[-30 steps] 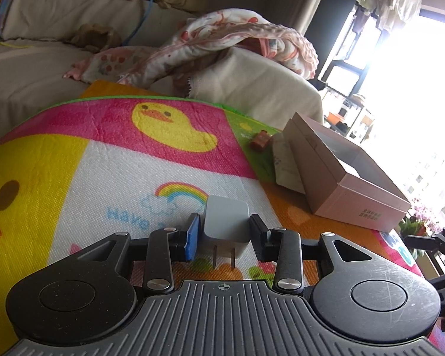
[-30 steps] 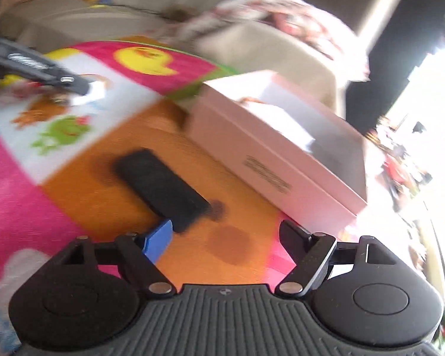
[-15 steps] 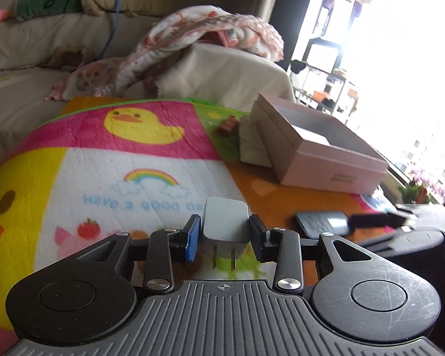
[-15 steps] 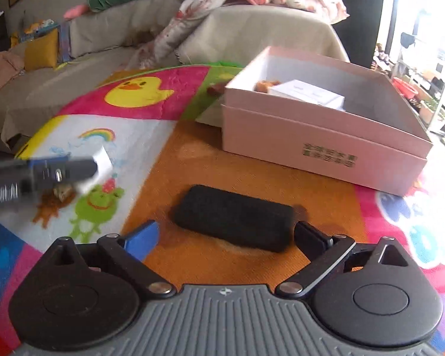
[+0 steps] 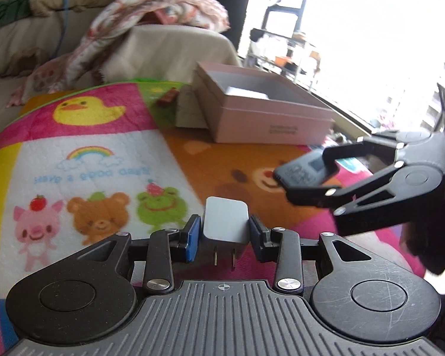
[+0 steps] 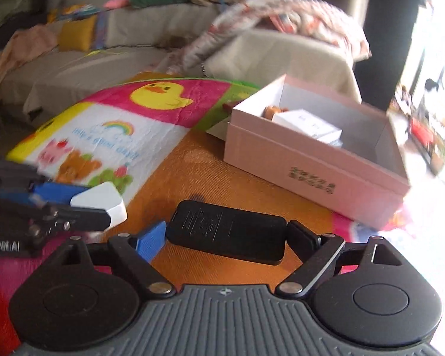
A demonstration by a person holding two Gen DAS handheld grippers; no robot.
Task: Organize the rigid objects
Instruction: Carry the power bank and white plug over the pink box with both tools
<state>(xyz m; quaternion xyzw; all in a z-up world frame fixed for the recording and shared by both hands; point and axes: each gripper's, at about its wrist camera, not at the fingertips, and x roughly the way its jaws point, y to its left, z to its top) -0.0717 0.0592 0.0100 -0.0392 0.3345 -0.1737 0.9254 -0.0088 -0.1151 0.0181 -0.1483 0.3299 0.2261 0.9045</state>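
Holding a white carton [image 6: 307, 124] — pink box [image 6: 311, 172].

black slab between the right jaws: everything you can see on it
Black slab: flat rounded rectangle, matte, plastic-looking, with faint embossed text on its top face. It lies across the right gripper, one short end at each finger, over the orange patch of the mat, short of the pink box. The jaws are closing on it.

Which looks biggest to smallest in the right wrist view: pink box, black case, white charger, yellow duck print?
1. pink box
2. black case
3. yellow duck print and white charger: alike in apparent size; the charger is nearer and partly hidden, so unranked.
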